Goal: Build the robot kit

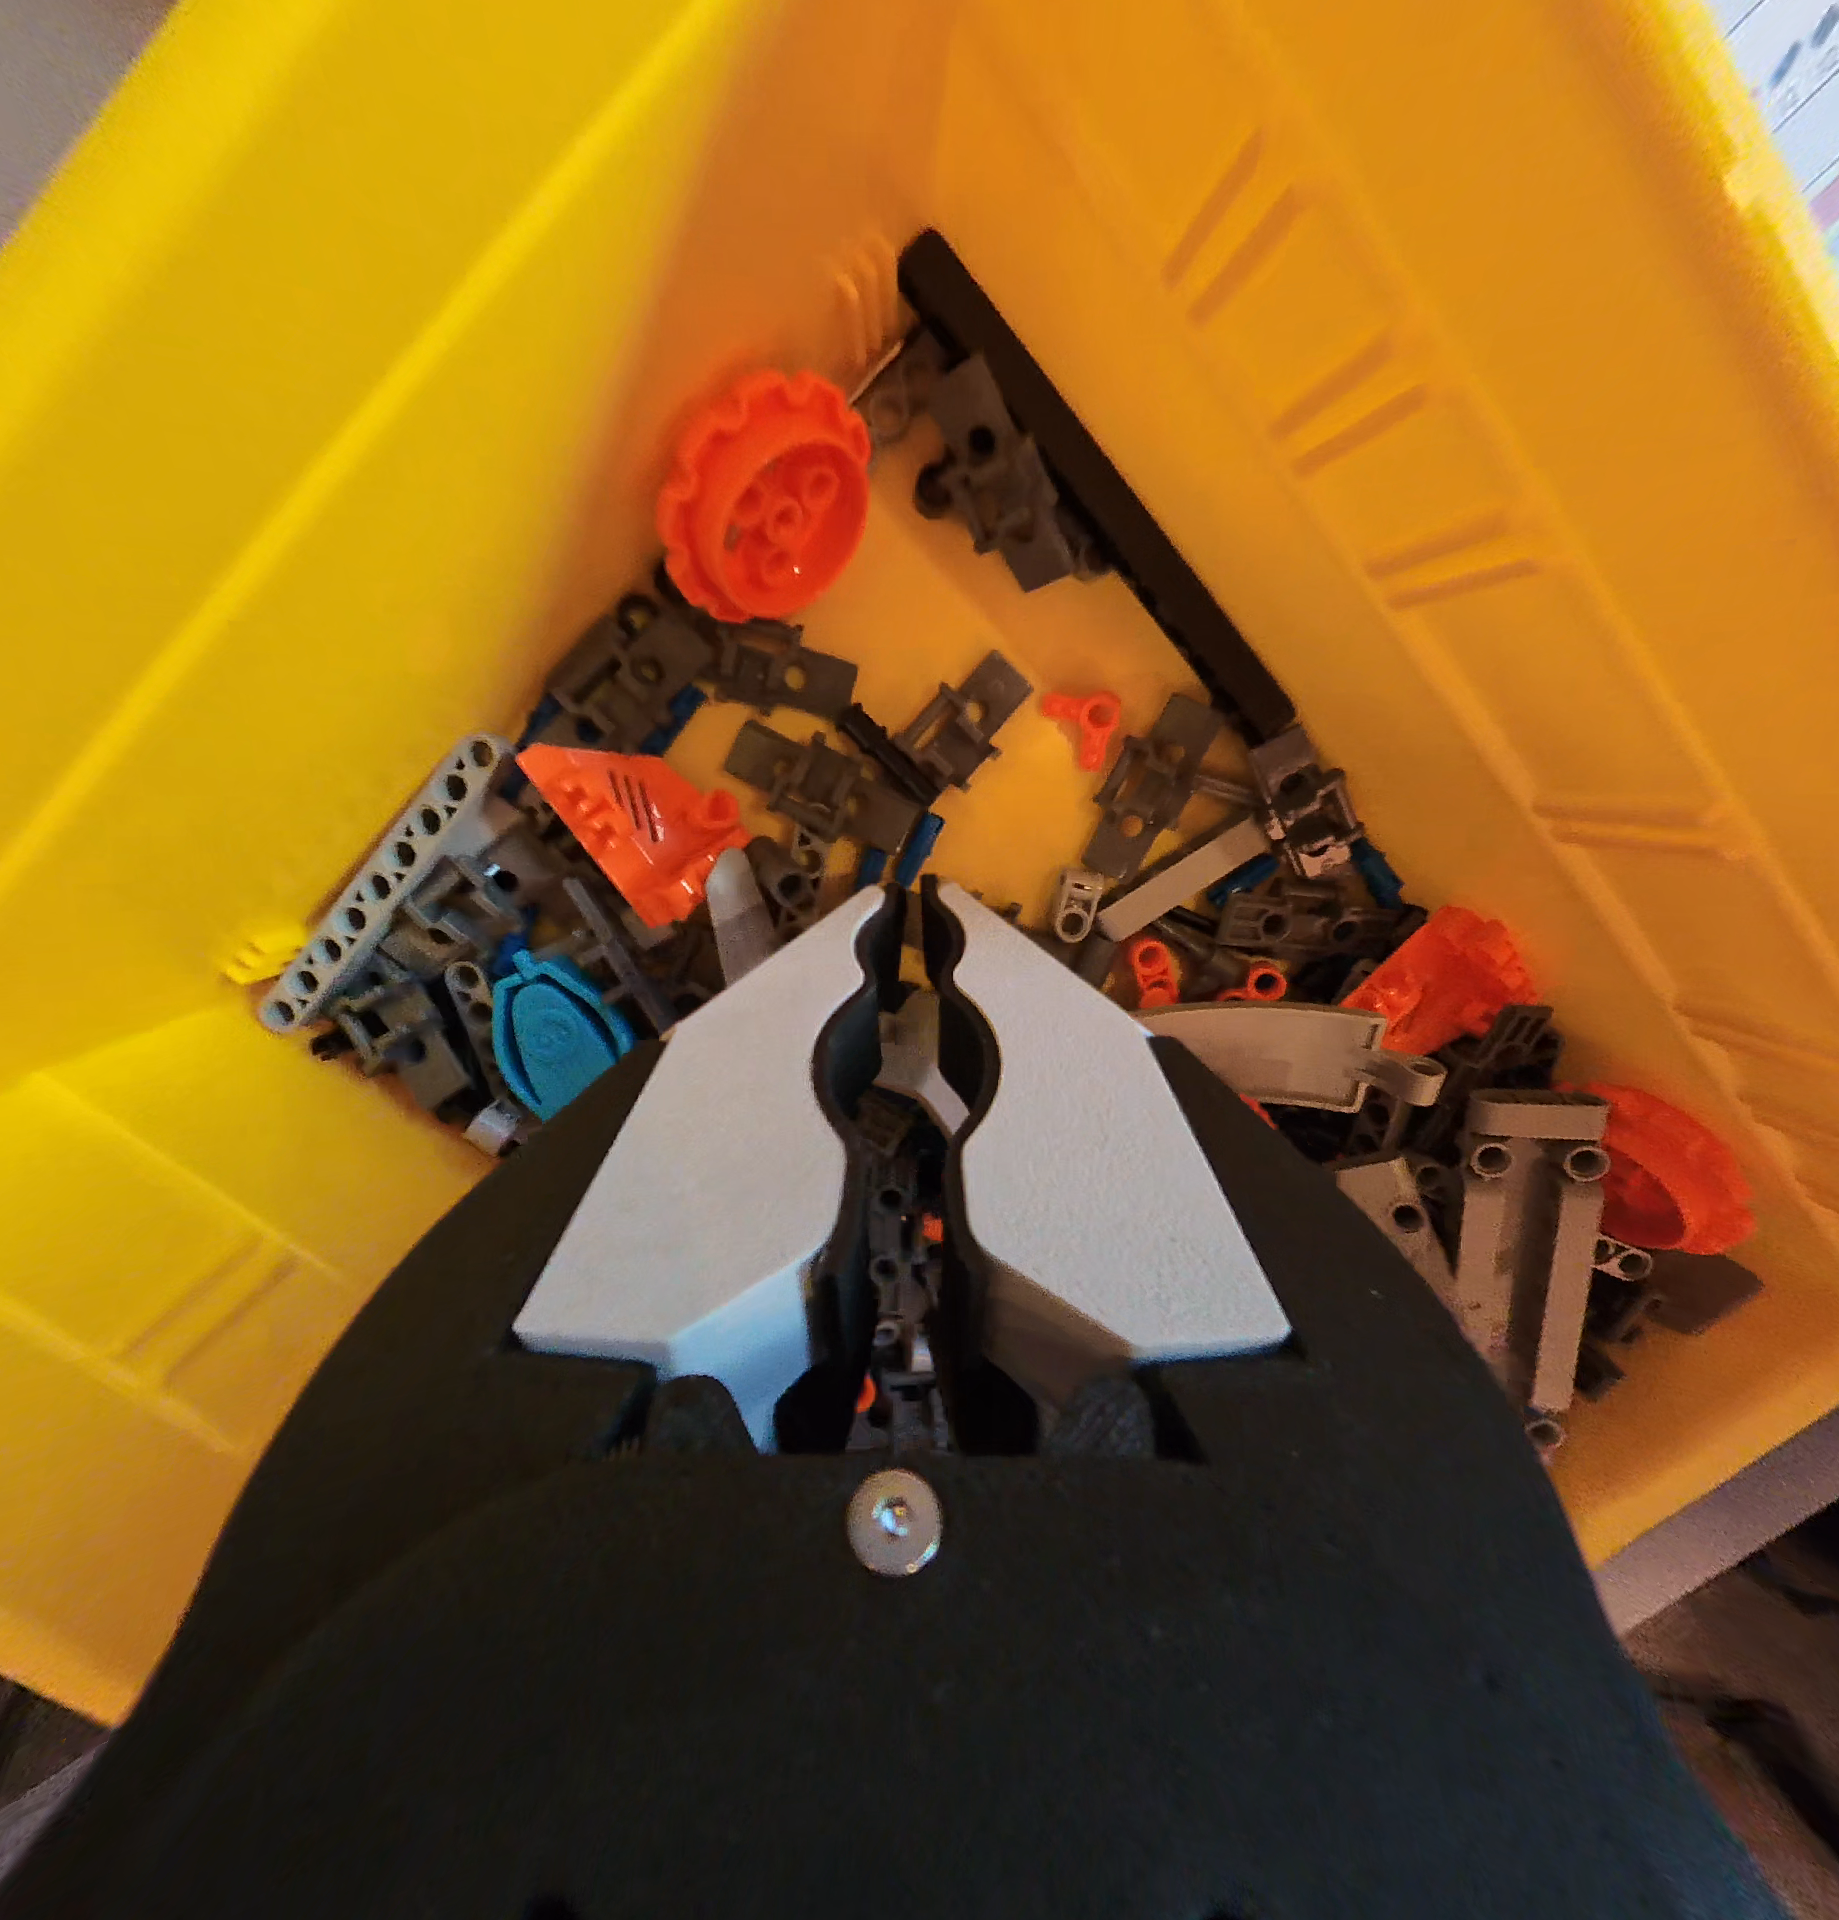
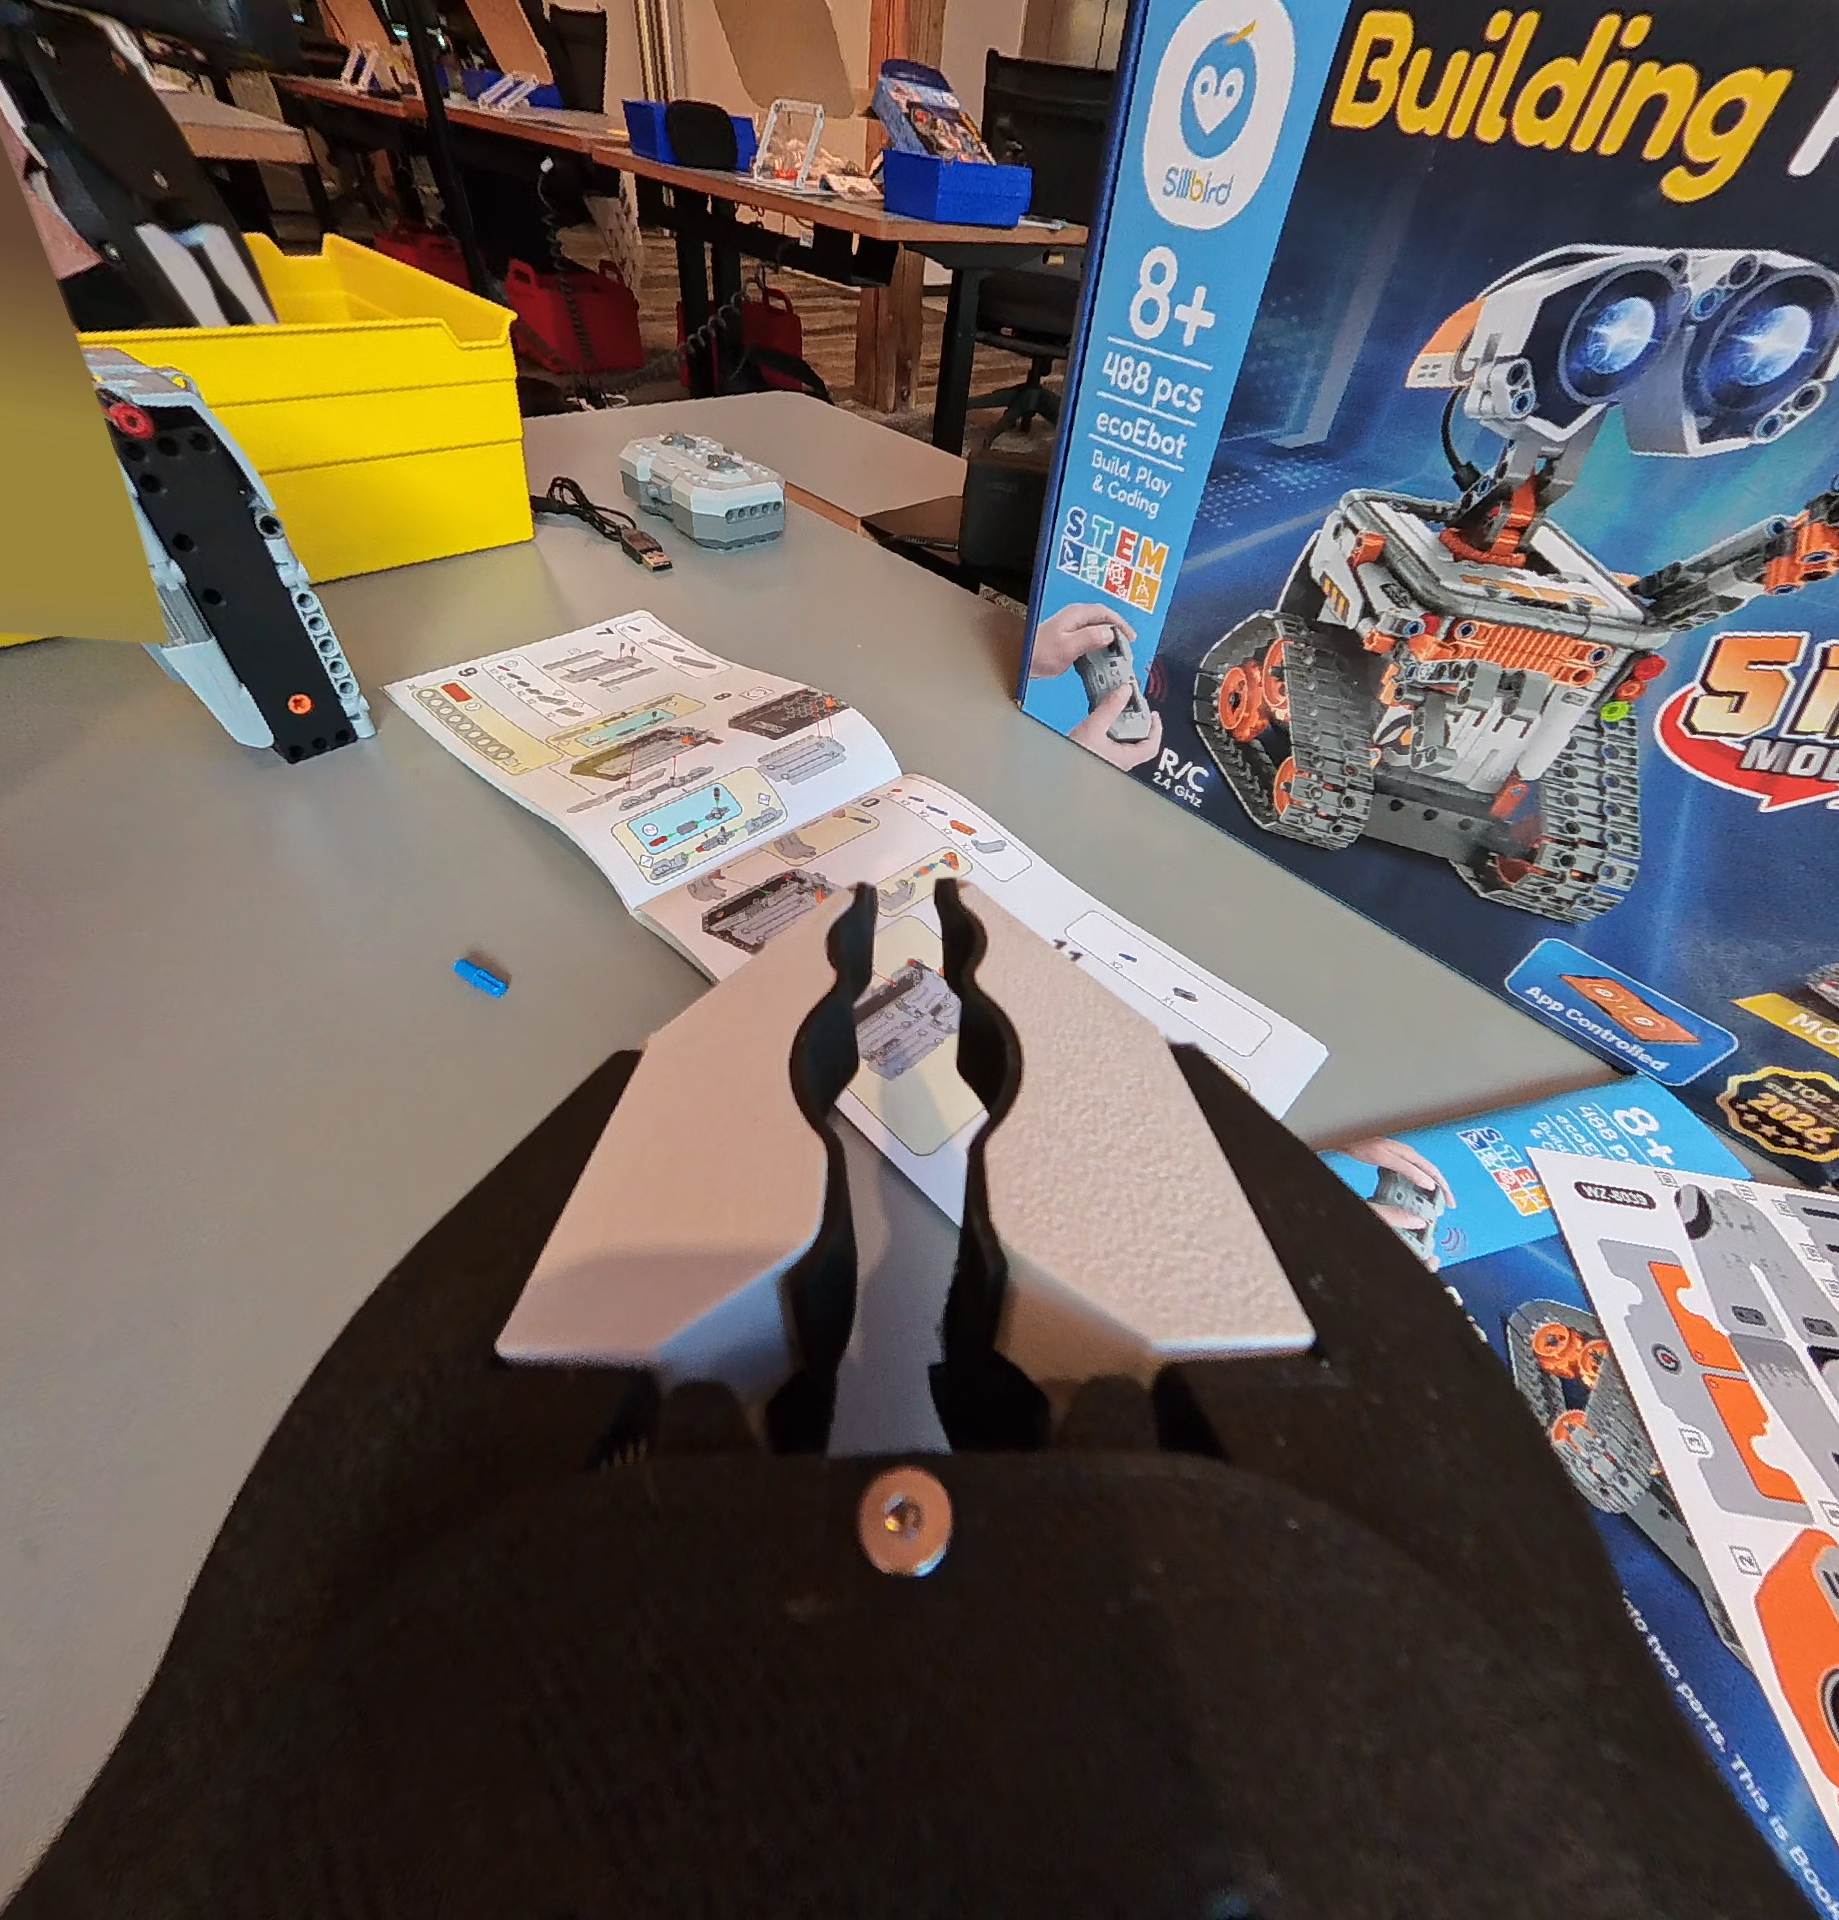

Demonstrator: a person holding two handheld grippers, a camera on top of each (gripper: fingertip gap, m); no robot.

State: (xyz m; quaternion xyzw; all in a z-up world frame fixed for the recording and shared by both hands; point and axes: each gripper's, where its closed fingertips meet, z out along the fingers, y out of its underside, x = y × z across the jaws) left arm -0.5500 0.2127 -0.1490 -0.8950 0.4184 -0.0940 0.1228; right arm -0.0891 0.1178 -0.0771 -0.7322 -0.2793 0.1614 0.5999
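Observation:
My left gripper (image 1: 910, 896) reaches down into a yellow bin (image 1: 395, 436), its tips just above a heap of loose building parts. Its jaws are closed to a thin slit. A light grey part (image 1: 920, 1055) shows through the gap between the pads; I cannot tell whether it is pinched. A blue pin (image 1: 923, 842) lies just beyond the tips. My right gripper (image 2: 904, 902) hovers over an open instruction booklet (image 2: 749, 790) on the grey table (image 2: 219, 987), jaws a little apart and empty.
In the bin lie orange wheels (image 1: 764, 494), an orange panel (image 1: 645, 831), a grey holed beam (image 1: 395, 873), a blue oval part (image 1: 556, 1039) and a black strip (image 1: 1091, 478). On the table are a small blue pin (image 2: 481, 978), a black-and-grey assembly (image 2: 229, 582), a grey battery unit (image 2: 702, 488), a cable (image 2: 614, 530), yellow bins (image 2: 375, 416), a big toy box (image 2: 1497, 499) and a sticker sheet (image 2: 1746, 1403). Spacing between my two grippers at the tips: around 50 centimetres.

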